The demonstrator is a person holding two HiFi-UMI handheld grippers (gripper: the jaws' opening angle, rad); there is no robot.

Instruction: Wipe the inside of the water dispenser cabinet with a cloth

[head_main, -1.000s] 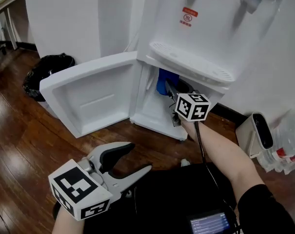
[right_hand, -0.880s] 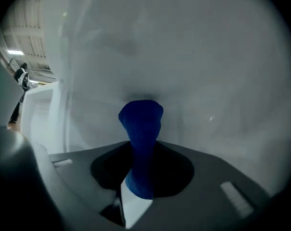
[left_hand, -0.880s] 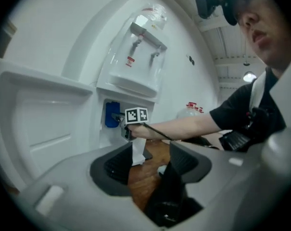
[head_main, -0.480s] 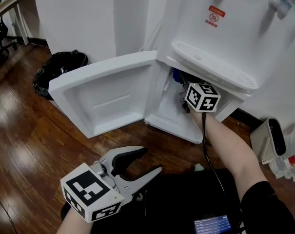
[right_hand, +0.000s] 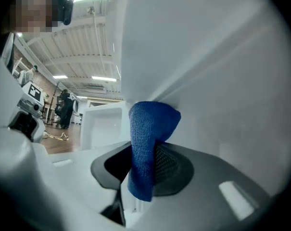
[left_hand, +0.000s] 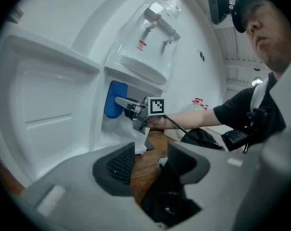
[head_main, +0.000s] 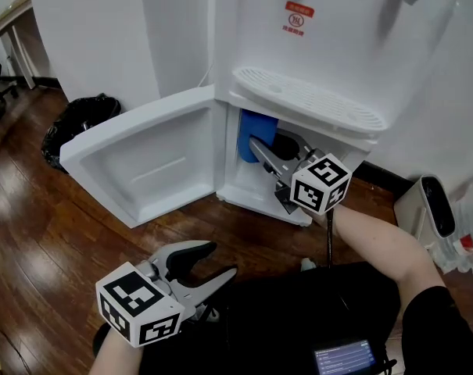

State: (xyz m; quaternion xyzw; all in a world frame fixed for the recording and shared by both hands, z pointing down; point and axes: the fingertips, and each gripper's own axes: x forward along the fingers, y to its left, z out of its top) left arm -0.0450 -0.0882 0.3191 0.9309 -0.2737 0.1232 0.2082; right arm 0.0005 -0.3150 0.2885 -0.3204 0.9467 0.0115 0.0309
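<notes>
**Head view.** The right tool (head_main: pixel 258 145) is reaching into the open cabinet (head_main: pixel 248 187) under the drip tray (head_main: pixel 306 100) of the water dispenser (head_main: pixel 338 37). It is clamping the blue cloth (head_main: pixel 257 130) at its tips. The cloth is sitting high in the opening, near the hinge side. The door (head_main: pixel 142 158) is hanging wide to the left. The opening is looking narrow for the tool, so a broad stroke is likely risking a knock against the tray's underside or the cabinet frame.

**Left gripper view.** The left tool (left_hand: pixel 150 162) is idling low over the wooden floor (left_hand: pixel 147 146), well apart from the cabinet. Its jaws have just been closing partway and are now standing apart with nothing between them. Because nothing is bracing the door, a push from the wiping arm is likely to be swinging or straining it.

**Right gripper view.** The cloth (right_hand: pixel 147 143) is being pinched between the pads as a narrow fold, with a rounded end rising above them and a short tail hanging below. The white inner wall (right_hand: pixel 212 81) is lying close on the right, but whether the cloth is touching it cannot be told. With so little fabric leading, the hard jaws may be scraping the wall instead of the cloth. Drag along the surface may also be pulling the fold out of the grip.
</notes>
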